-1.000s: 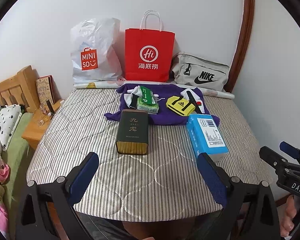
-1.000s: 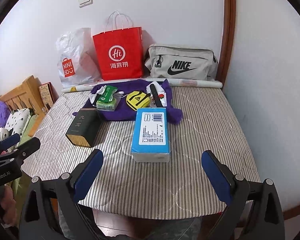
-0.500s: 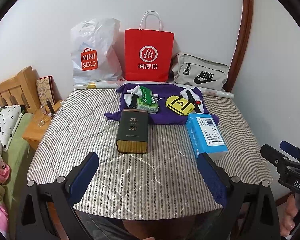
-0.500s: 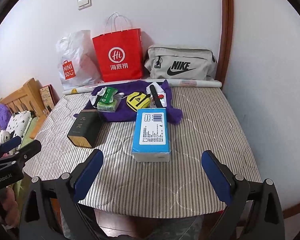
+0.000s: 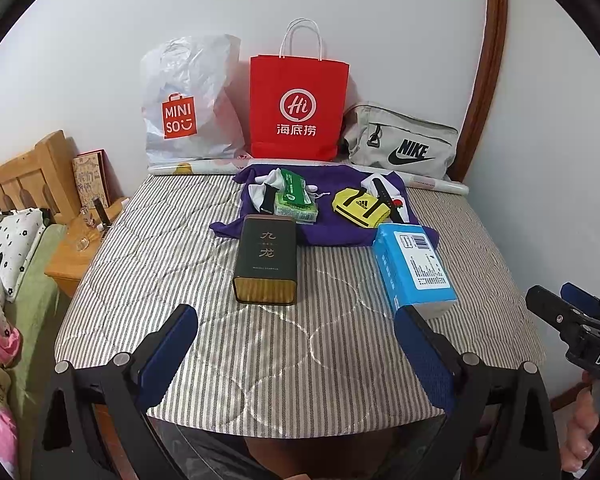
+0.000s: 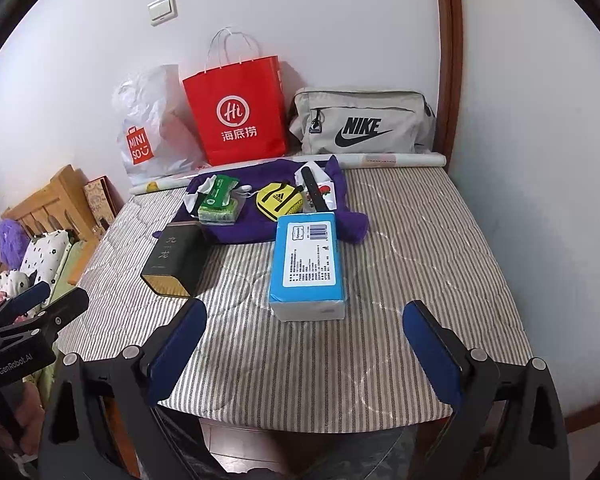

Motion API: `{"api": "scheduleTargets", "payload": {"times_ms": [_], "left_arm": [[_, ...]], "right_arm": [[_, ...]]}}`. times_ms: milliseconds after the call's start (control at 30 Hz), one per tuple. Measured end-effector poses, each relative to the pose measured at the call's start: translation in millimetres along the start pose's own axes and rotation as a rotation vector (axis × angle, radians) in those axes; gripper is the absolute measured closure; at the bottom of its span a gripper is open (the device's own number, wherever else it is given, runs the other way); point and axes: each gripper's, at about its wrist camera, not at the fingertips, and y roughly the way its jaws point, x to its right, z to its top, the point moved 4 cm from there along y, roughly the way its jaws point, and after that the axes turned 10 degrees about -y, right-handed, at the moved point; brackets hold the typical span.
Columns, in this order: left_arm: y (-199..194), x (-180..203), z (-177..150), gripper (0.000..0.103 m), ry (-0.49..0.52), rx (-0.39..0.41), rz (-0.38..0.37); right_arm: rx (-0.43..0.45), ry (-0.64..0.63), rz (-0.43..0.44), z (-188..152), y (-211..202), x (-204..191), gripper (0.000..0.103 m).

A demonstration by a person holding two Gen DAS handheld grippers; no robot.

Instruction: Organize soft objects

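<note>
- Jaws wide apart and empty on both left gripper (image 5: 296, 344) and right gripper (image 6: 304, 338), hovering at the near tabletop (image 6: 400, 248) edge.
- Purple cloth (image 5: 332, 232) lies at the far side, carrying socks (image 5: 266, 190), green tissue pack (image 5: 296, 200) and yellow pouch (image 5: 360, 208).
- Blue tissue pack (image 6: 309, 258) and dark tin (image 5: 266, 260) sit nearer.
- Risk: pulling the cloth would probably dump the 3 small items; the tin is rigid, not a soft target.

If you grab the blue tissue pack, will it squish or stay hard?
The blue tissue pack will probably squish a little: its wrapper looks soft and its front end bulges. It likely feels light for its size. Lying flat on the striped cover, it shouldn't roll.
</note>
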Motion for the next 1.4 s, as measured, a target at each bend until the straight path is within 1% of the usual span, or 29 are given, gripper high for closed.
{"api": "scheduleTargets", "payload": {"times_ms": [1400], "left_arm": [[-3.0, 0.7, 1.8, 0.004, 0.019, -0.001, -0.017]], "right_arm": [[0.004, -0.035, 0.013, 2.5, -3.3, -6.9, 0.005]]}}
